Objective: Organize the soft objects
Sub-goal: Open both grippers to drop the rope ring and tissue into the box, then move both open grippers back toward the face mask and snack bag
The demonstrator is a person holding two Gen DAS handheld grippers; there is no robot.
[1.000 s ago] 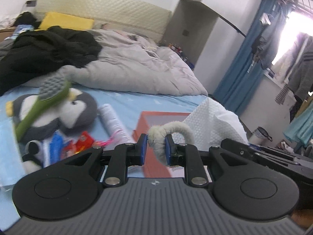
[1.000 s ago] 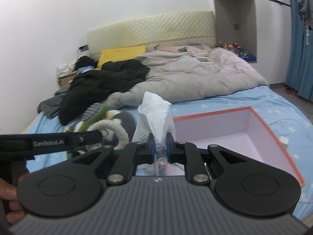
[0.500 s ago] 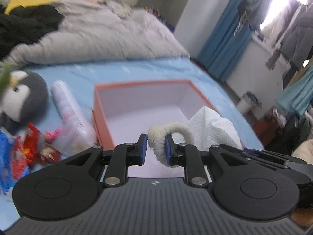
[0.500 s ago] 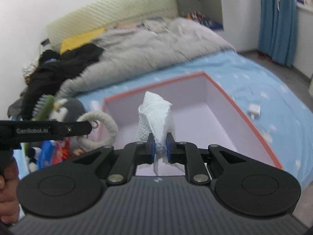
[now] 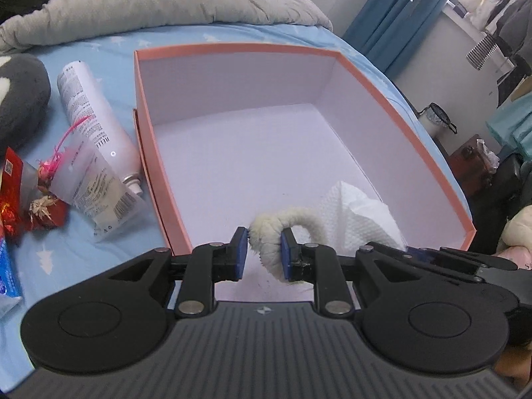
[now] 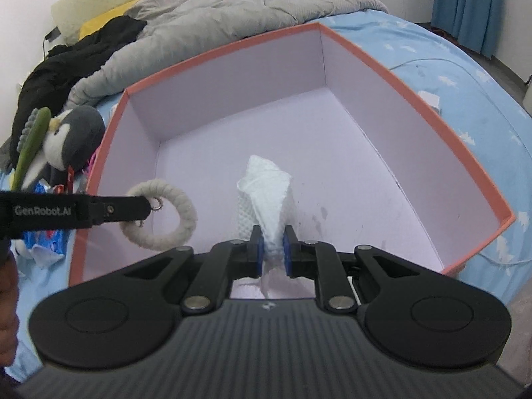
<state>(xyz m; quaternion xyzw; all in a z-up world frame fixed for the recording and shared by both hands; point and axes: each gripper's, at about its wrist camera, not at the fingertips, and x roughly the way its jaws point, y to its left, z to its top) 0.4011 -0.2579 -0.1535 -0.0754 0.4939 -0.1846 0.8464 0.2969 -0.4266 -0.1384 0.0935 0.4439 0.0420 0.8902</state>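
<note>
Pink box (image 5: 232,48) interior nearer both grippers now

One box (image 5: 392,99); one rope ring (image 5: 296,221); perhaps two tubes (image 5: 89,106).

"GenRobot.AI" stands in grey on the left tool's black side (image 6: 43,211); the white tube's (image 5: 96,126) print is unreadable.

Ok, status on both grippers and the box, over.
Left gripper holds rope ring. Right gripper pinches white tissue. Both over open box. Nothing in the way.
</note>
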